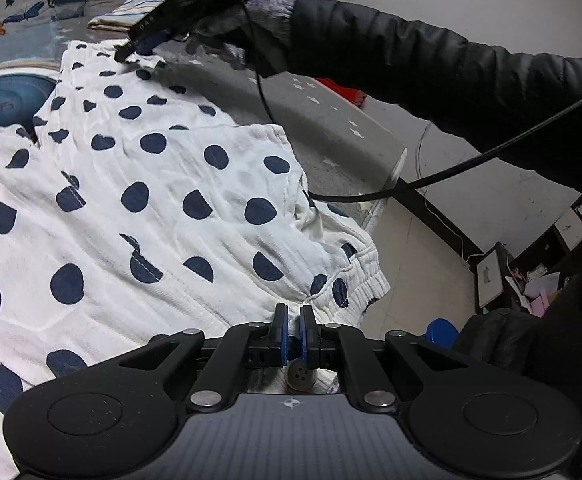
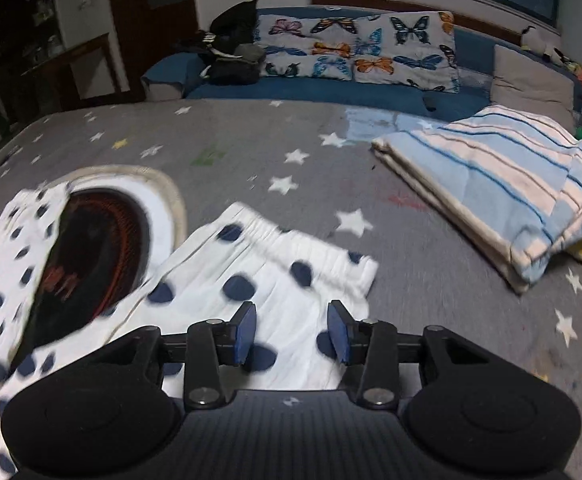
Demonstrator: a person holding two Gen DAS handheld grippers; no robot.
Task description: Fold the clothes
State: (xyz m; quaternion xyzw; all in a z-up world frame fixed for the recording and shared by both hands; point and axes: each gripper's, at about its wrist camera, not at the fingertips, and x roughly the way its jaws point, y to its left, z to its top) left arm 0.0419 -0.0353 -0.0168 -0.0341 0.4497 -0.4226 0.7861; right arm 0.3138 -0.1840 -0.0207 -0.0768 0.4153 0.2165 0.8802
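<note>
White polka-dot trousers (image 1: 139, 200) lie spread on a grey star-print bed (image 2: 251, 140), the left gripper (image 1: 294, 320) pinched on the waistband edge, the right gripper (image 2: 292, 330) open above a cuff — to fold cleanly, align cuff with waistband.

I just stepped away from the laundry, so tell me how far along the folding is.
Done: a striped blue and white piece lies folded flat on the grey star bedspread. In hand: the polka dot garment, still spread and rumpled; the left gripper is shut on its elastic edge, while the right gripper hovers open over the far end. Left: folding this garment and setting it aside.
</note>
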